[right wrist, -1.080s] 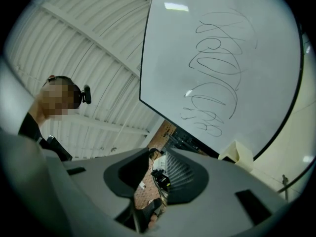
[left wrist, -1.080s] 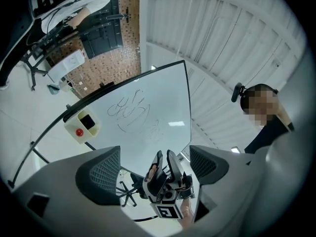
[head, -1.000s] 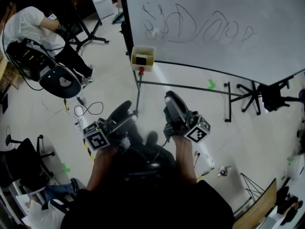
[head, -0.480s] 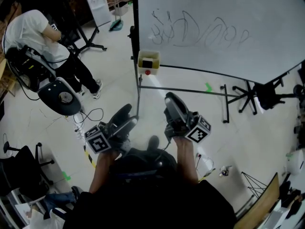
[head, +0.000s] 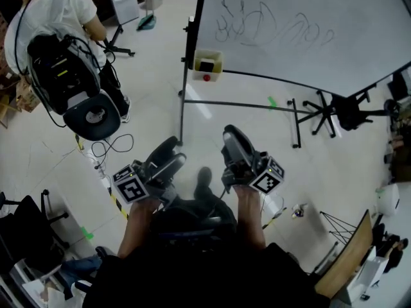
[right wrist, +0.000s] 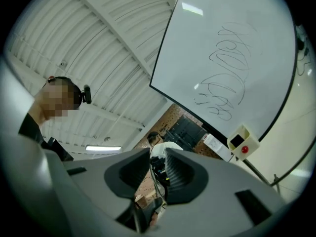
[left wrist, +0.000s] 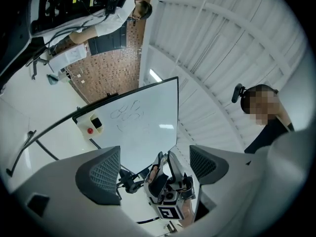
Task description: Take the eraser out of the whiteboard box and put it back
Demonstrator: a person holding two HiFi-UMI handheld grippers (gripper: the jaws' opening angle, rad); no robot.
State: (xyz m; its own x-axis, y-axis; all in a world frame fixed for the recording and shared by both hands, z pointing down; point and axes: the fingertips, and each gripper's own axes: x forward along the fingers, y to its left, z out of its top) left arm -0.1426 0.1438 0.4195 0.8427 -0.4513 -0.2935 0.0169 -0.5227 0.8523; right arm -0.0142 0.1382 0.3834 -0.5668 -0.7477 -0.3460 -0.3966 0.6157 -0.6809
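Left claw (head: 170,153) gaped empty, right claw (head: 232,138) barely parted, also empty; box (head: 218,63) sat at whiteboard (head: 321,43) corner ahead, a person (head: 51,11) well left.

- Whiteboard box (head: 209,65) sits at the lower-left corner of the whiteboard (head: 308,31), dark eraser (head: 206,66) inside.
- Left gripper (head: 169,151) and right gripper (head: 232,137) hang side by side, well apart from it.

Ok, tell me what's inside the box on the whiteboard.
A dark block, likely the eraser, sits in the pale box. Whatever lies beneath it is hidden by the block and the box walls.
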